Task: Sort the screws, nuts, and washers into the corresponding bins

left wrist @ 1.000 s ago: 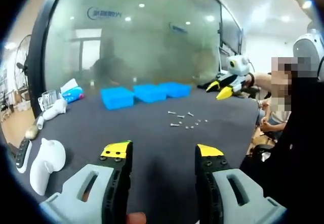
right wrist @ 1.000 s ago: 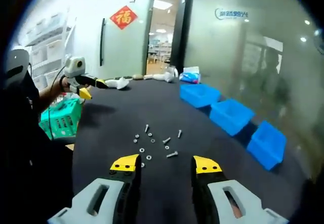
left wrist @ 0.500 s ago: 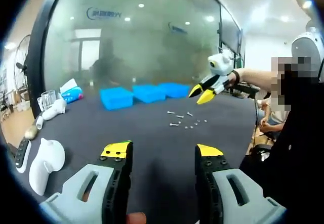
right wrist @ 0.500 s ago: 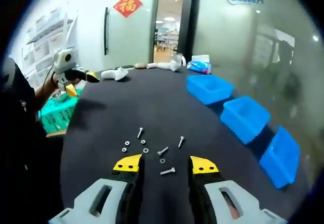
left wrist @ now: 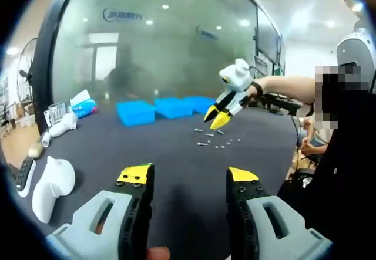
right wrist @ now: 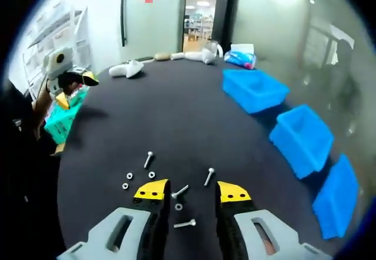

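left claw (left wrist: pixel 187 179) open, right claw (right wrist: pixel 187 191) open

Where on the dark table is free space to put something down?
Free: the wide bare stretch of table between the scattered screws and the three blue bins; also between the screws and the white items at the far edge. Crowded: around the right gripper, where the hardware lies.

Dark table (right wrist: pixel 176 119) bears screws (right wrist: pixel 183 204) and blue bins (right wrist: pixel 302 139).

An office or lab is suggested: a frosted glass wall (left wrist: pixel 158 43) is seen at 12 o'clock, ceiling downlights above, shelving (right wrist: pixel 50 28), perhaps storage, at 10 o'clock.
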Available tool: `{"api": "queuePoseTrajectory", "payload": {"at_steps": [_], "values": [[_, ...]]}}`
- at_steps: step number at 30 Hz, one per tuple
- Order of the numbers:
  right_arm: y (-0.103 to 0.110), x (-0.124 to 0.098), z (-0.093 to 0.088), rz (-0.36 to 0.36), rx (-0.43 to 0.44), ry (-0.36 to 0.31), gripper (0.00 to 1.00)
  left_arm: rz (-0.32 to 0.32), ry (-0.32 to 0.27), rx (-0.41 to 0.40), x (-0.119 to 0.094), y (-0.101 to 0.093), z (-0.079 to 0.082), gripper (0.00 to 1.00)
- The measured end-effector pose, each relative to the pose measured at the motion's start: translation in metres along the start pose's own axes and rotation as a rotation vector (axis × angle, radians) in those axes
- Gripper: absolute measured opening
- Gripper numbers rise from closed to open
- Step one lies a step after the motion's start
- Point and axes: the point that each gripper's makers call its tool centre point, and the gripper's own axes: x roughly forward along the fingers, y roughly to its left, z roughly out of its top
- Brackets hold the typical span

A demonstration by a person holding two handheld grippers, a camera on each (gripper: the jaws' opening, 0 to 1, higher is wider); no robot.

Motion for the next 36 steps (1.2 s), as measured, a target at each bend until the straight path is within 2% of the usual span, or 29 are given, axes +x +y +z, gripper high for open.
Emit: {"api": "queuePoseTrajectory", "payload": {"at_steps": [8,11,15,23,31,36], "values": [[-0.010,0.016,-0.001,0.006,0.011,0.053,0.23,0.010,-0.001,-0.003,-0.002,0.003,-0.002,0.47],[-0.009,0.019,-0.003,0.036,0.038,0.071,0.23,0.012,-0.003,-0.005,-0.002,0.003,-0.002,0.47],[-0.016,0.024,-0.007,0.027,0.035,0.092,0.19,0.015,-0.002,-0.006,-0.003,0.003,-0.003,0.47],[-0.015,0.028,-0.009,0.048,0.028,0.103,0.12,0.021,-0.002,-0.008,-0.003,0.004,-0.004,0.47],[-0.020,0.028,-0.010,0.047,0.060,0.098,0.06,0.019,-0.001,-0.011,-0.002,0.003,-0.004,0.47],[-0.018,0.029,-0.010,0.035,0.030,0.101,0.02,0.021,-0.001,-0.009,-0.002,0.003,-0.004,0.47]]}}
